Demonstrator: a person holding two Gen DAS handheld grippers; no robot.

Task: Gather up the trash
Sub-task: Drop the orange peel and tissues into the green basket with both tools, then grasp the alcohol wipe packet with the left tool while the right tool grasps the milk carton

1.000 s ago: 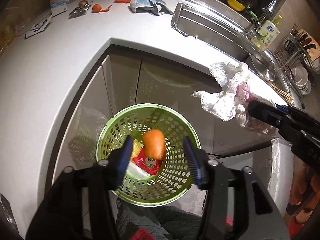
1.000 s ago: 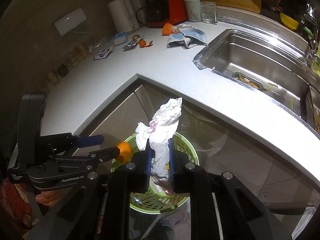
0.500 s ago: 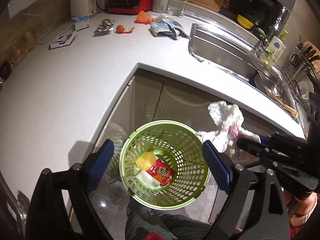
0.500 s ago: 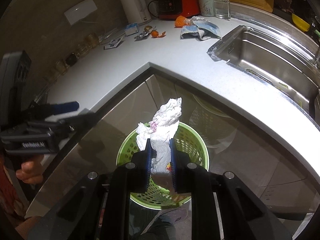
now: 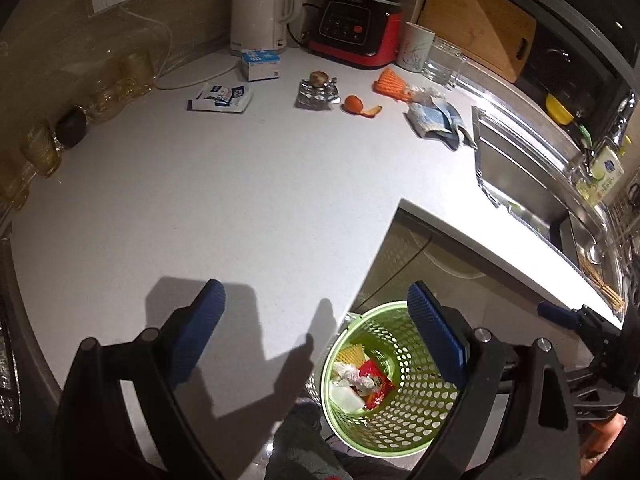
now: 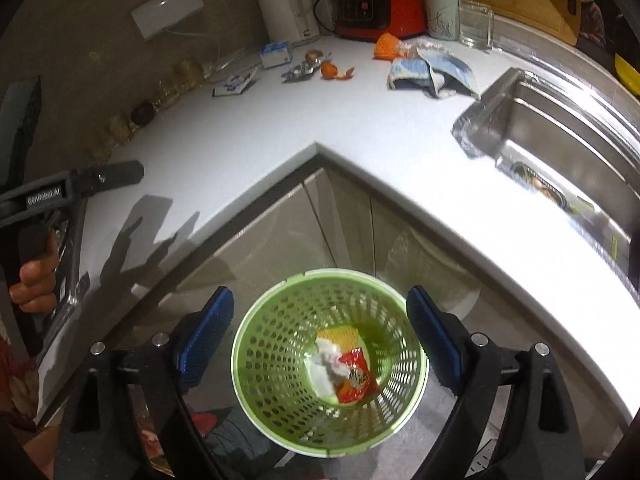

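A kitchen corner seen from two handheld grippers. The right gripper (image 6: 320,336) hangs directly above a green perforated basket (image 6: 280,412) standing on the floor below the counter's inner corner; its blue-padded jaws are spread wide and hold nothing. Inside the basket lie a crumpled white tissue (image 6: 330,360), a red snack wrapper (image 6: 356,380) and a yellow scrap (image 6: 340,334). The left gripper (image 5: 316,328), jaws also spread and empty, hovers over the white countertop (image 5: 240,200), with the basket at its 5 o'clock. At 12 o'clock on the counter, more trash lies scattered: orange peel (image 5: 358,105), crumpled foil (image 5: 316,94), blue-and-white packets (image 5: 220,98) and an orange net (image 5: 390,84). A steel sink (image 6: 560,136) lies at 2 o'clock.
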